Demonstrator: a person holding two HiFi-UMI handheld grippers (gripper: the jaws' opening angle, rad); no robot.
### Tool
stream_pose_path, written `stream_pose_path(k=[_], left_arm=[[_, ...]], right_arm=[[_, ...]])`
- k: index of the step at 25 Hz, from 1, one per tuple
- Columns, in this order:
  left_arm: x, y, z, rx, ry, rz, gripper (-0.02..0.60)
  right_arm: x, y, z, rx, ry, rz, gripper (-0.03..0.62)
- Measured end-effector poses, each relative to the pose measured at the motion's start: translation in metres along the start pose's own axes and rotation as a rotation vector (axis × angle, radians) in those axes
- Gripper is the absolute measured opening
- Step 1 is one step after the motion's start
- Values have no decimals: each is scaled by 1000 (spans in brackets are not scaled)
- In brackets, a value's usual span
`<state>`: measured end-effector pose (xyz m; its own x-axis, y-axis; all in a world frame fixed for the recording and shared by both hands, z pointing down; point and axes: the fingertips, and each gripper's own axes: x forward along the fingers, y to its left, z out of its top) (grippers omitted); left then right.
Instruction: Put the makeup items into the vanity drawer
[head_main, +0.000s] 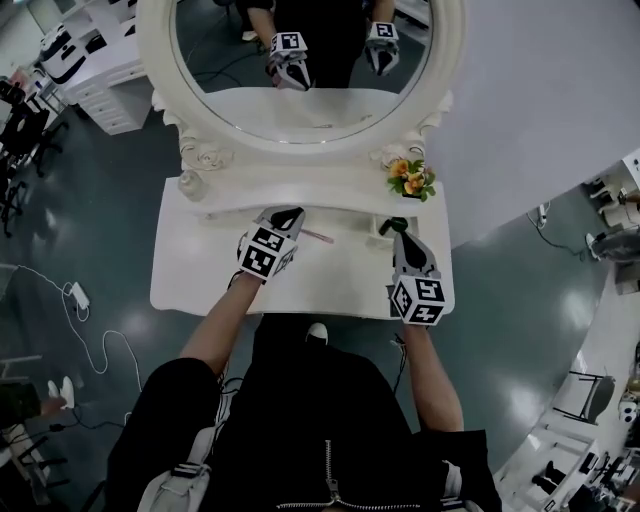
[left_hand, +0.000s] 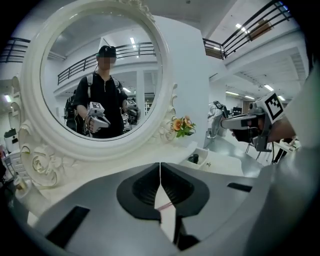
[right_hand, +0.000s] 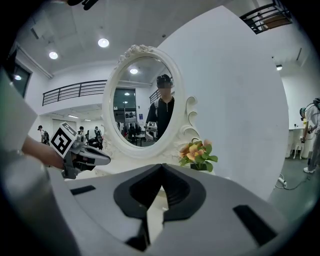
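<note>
Mirror (head_main: 300, 115) — top cut off at upper frame edge. Thin pink item (head_main: 318, 236) mid-frame: too small to identify. Dark thing (head_main: 392, 224) at right claw (head_main: 399, 233) tip — partly hidden, can't tell.

We record one slim pink makeup pencil (head_main: 318, 236), lying flat on the white vanity top (head_main: 200, 275), and one small black makeup item (left_hand: 193, 158) standing in an open white compartment (left_hand: 205, 157).

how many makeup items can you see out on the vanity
2: a thin pink stick beside the left gripper, a small dark item ahead of the right gripper. Others may be hidden.
</note>
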<state>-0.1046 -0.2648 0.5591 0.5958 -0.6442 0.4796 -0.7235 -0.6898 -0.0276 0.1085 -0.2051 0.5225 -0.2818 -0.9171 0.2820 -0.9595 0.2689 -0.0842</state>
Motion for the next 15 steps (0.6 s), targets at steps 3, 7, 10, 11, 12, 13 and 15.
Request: stream_pose_path(k=[3,7,10,11,12,13,15], left_arm=[[-5,1,-3,3,-3,-3,21],[-4,2,-14,39,14,-11,21],[-2,1,-30,60,56,-22,21],[0,1,-35,64,68,-28,22],[1,0,-40,67,76,-36,23],[3,-1,-45,72,82,-45,23],[8,-2,-53,90,93,-64,23]], right_arm=[[3,5,-1,-6,12,16,5],[9,8,-12,-10,41,31,5],[13,13,-23,-3,65,42,5],[14,15,-26,0,72,44,5],[15,16,-30,3,80,46,5],[16,18,-33,7,88,46,6],[19,19,-41,15,104,46,5]])
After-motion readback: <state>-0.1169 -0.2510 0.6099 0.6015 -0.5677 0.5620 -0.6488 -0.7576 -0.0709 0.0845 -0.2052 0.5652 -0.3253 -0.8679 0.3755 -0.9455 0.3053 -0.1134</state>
